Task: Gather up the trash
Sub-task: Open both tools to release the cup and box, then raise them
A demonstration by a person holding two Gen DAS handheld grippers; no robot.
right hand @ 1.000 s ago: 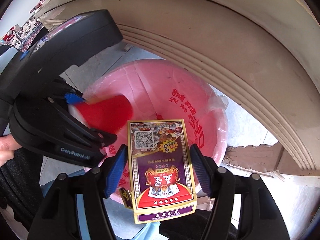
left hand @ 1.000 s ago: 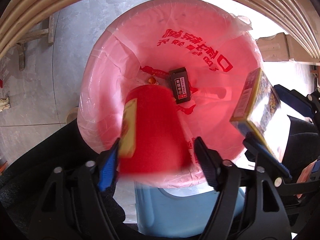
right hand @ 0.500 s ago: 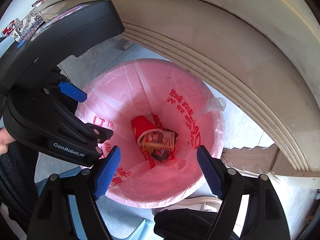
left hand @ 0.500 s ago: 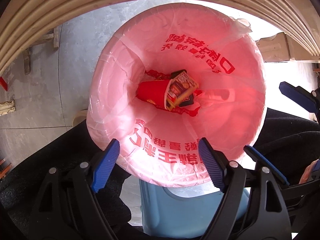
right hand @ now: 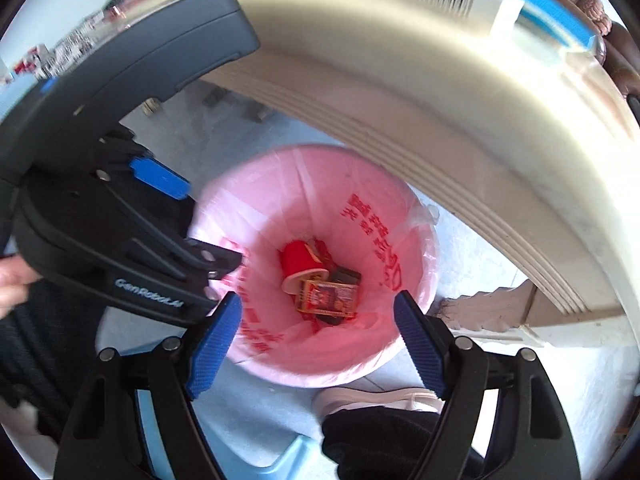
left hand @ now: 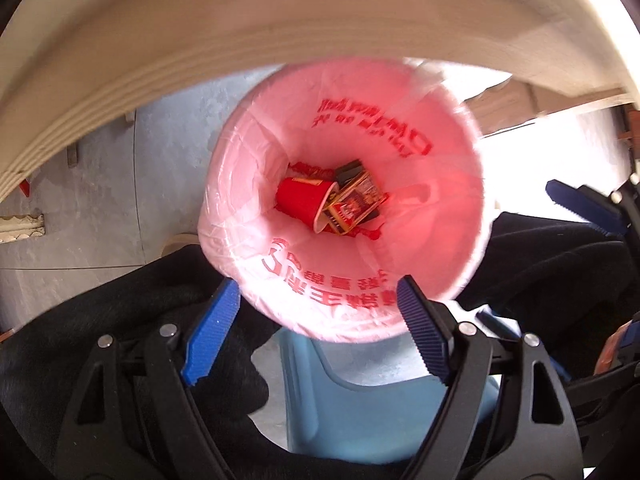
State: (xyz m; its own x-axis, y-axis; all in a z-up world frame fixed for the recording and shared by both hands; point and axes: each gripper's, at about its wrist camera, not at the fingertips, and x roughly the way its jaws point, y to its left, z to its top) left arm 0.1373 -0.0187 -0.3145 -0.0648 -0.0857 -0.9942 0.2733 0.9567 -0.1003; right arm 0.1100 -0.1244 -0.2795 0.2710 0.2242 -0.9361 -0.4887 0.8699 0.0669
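floor: pale grey tiles (left hand: 92, 184), sunlit patch at right | furniture: cream table edge (left hand: 280, 20) with stepped moulding arching overhead; light blue plastic stool (left hand: 360, 408) below | light: bright daylight, washed out at right

Red paper cup (left hand: 302, 201) on side at bottom of pink-lined bin (left hand: 460, 168), card box (left hand: 354, 207) touching its mouth.

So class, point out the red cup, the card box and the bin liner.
Red cup (left hand: 301, 202), left wrist view, on its side wall.
Card box (right hand: 329, 298), right wrist view, on its printed face.
Bin liner (left hand: 440, 184), left wrist view, on its inner wall.
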